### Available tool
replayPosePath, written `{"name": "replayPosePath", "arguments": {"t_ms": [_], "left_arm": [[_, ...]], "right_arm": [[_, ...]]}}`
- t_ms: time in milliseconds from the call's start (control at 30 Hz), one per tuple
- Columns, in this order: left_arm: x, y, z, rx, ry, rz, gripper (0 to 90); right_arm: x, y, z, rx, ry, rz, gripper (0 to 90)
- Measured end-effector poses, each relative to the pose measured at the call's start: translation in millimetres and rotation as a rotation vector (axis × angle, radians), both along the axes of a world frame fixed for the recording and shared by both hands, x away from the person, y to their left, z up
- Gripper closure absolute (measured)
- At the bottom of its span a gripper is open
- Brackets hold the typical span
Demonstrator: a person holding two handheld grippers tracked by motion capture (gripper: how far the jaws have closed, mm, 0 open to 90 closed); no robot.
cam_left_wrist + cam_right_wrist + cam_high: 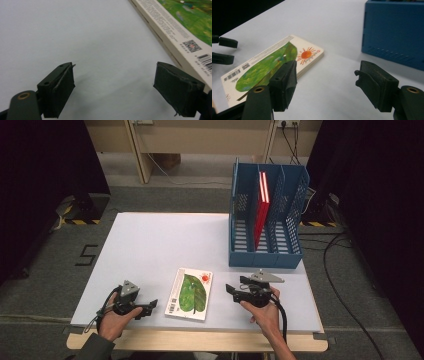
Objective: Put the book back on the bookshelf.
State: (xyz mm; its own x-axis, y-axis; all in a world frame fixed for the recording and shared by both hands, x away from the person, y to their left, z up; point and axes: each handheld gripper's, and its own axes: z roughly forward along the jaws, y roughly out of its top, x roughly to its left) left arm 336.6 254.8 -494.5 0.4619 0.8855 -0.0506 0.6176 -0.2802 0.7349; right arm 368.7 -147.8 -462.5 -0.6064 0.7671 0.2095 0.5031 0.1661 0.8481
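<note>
On white tabletop (150, 245), flat green-leaf picture book (190, 293) btwn left gripper (150, 306) & right gripper (231, 290), both released, empty. Prob. pinch book edge, stand upright w/ red book (261, 207) in blue slotted file rack (250, 255).

**White surface carried a book and a blue rack**

The surface (150, 245) was a plain white top with a wooden front edge. A picture book (190, 293) with a green leaf and an orange sun lay flat near its 6 o'clock edge. A blue slotted file rack (267, 220) stood toward 2 o'clock, well apart from the book.
</note>
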Motion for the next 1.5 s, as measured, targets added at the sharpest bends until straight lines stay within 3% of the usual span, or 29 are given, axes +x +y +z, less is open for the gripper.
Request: {"name": "replayPosePath", "arguments": {"t_ms": [267, 500, 600, 1033, 1500], "left_arm": [[-6.2, -23.2, -1.7, 0.03, 0.007, -0.07, 15.6], [-11.1, -28.5, 1.2, 0.035, 0.001, -0.094, 28.8], [-14.5, -36.7, 1.5, 0.04, -0.002, -0.118, 30.3], [-19.4, -61.9, -0.4, 0.045, -0.014, -0.159, 24.1], [-18.2, -85.4, -3.9, 0.036, -0.029, -0.181, 14.5]], "right_arm": [[-4.2, 15.3, -7.9, -0.004, 0.047, 0.041, 32.0], [-3.0, 19.2, -10.7, -0.007, 0.065, 0.053, 32.3], [-1.9, 21.4, -12.5, 0.002, 0.076, 0.055, 32.3], [1.7, 33.6, -18.0, -0.005, 0.109, 0.076, 32.9], [12.8, 43.2, -29.3, -0.004, 0.181, 0.079, 36.3]]}}
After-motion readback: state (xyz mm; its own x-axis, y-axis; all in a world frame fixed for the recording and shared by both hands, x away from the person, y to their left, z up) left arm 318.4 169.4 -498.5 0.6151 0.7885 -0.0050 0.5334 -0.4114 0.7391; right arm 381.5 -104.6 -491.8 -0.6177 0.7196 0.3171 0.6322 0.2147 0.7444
